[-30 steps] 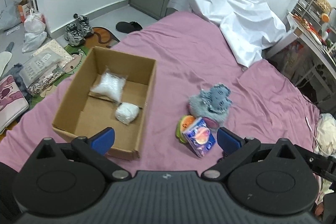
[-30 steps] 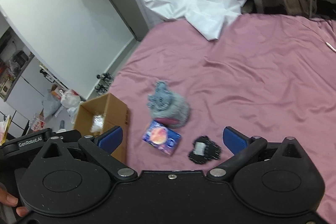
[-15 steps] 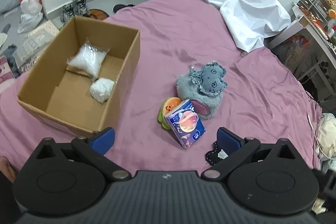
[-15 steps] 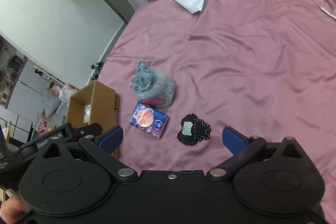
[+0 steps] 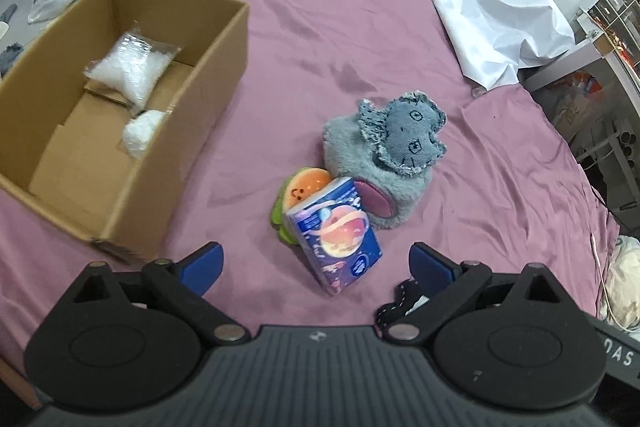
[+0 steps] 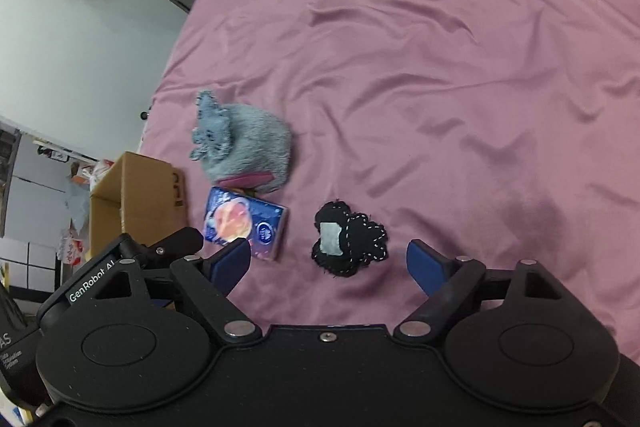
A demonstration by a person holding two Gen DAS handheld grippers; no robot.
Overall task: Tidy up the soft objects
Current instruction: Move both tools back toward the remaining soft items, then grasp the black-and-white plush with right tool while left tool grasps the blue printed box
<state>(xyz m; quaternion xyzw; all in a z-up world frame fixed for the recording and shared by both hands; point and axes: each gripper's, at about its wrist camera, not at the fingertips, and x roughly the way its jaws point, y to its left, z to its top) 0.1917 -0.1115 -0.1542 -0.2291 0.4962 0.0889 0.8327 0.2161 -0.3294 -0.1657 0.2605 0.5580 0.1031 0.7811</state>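
Right gripper (image 6: 328,261) is hovering over the black patch (image 6: 349,238) on the bed (image 6: 460,87), fingers spread but closing, patch between them, not yet pinched. Left gripper (image 5: 316,261) is aiming at the tissue pack (image 5: 334,233), fingers spread, nothing held. The pack is leaning on the burger plush (image 5: 298,193), just near of the grey plush (image 5: 384,163); box (image 5: 224,39) sitting far-left. Advice: patch is lying flat, so press the tips into the sheet before closing, else they'll be grabbing fabric.
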